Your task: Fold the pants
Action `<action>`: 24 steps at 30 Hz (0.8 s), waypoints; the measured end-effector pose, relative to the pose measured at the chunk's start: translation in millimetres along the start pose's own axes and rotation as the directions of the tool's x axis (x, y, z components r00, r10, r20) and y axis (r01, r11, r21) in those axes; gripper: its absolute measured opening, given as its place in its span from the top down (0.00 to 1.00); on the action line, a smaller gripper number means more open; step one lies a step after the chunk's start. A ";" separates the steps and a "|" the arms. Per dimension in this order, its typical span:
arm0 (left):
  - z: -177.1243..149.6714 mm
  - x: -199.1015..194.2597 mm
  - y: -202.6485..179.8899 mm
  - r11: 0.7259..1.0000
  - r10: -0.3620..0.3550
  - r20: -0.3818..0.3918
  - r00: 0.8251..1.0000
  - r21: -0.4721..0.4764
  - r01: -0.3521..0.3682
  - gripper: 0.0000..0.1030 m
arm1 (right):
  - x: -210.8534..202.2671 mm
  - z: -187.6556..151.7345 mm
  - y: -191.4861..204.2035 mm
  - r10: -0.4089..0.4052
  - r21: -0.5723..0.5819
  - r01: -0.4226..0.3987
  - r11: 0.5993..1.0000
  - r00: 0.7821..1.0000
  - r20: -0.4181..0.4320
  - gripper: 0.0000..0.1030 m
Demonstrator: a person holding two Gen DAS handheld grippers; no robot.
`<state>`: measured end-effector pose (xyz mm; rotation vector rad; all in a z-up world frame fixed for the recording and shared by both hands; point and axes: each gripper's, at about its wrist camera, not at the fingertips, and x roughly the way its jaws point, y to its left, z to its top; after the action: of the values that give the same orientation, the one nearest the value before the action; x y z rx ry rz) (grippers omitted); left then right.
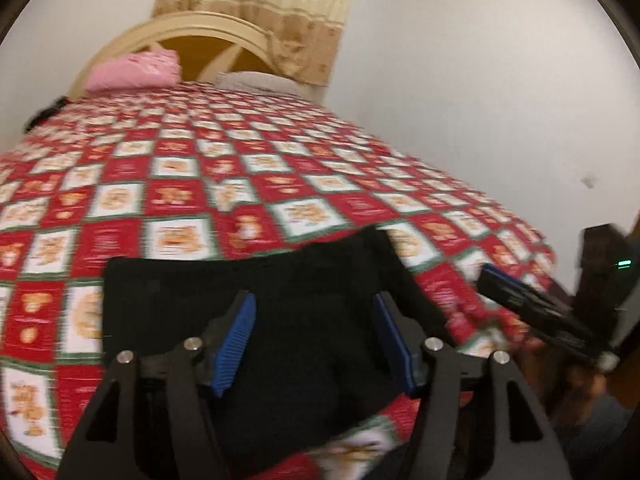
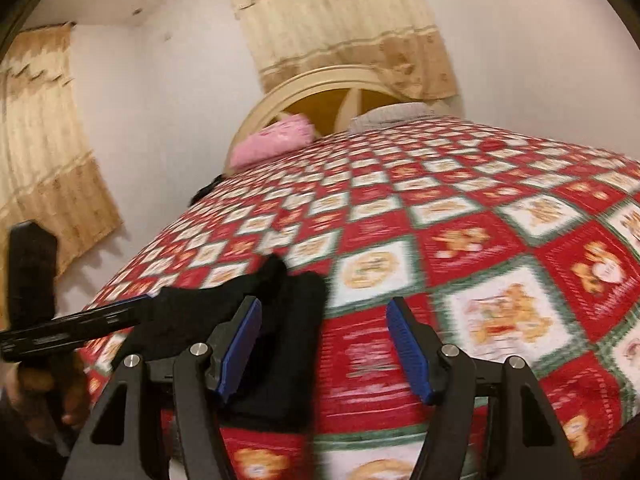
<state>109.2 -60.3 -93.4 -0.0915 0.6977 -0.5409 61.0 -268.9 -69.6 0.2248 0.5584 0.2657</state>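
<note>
Black pants (image 1: pixel 208 284) lie folded into a compact block on the red checked bedspread (image 1: pixel 180 196), near the bed's front edge. My left gripper (image 1: pixel 313 304) hovers right over them, its blue pads (image 1: pixel 236 340) spread apart and not pressing on the cloth. In the right wrist view the pants (image 2: pixel 296 296) sit at the lower left, partly under the left finger. My right gripper (image 2: pixel 324 308) is open above bare bedspread beside the pants, nothing between its pads. Each view catches the other gripper from the side: the right gripper (image 1: pixel 490 276), the left gripper (image 2: pixel 140 306). Both pictures are blurred.
A pink pillow (image 1: pixel 134 70) and a grey pillow (image 1: pixel 256 80) lie against the cream arched headboard (image 1: pixel 200 24) at the far end. Beige curtains (image 2: pixel 344 28) hang behind it. White wall (image 1: pixel 480 100) runs along the bed's right side. A hand (image 2: pixel 44 384) holds the left gripper.
</note>
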 end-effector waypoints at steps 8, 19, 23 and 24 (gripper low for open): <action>-9.4 2.9 37.4 0.995 0.068 -0.012 0.998 -0.074 -0.069 0.38 | 36.3 -3.3 52.9 0.041 -0.044 -0.049 0.998 0.986 -0.160 0.28; -23.2 7.2 61.9 0.988 0.106 -0.028 0.994 -0.114 -0.109 0.31 | 35.2 -3.6 24.6 0.015 0.086 -0.001 0.996 0.985 -0.171 0.85; -29.7 14.5 66.3 0.986 0.121 -0.049 0.991 -0.109 -0.126 0.31 | 41.0 -19.8 -1.7 -0.023 0.155 0.058 0.986 0.975 -0.222 0.86; -30.9 13.8 66.9 0.986 0.119 -0.046 0.992 -0.110 -0.124 0.31 | 40.8 -22.0 -3.7 -0.019 0.164 0.056 0.985 0.975 -0.221 0.86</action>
<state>128.0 -6.8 -142.4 -0.1430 0.7671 -0.3872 82.9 -256.8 -108.8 0.3518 0.8044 0.2075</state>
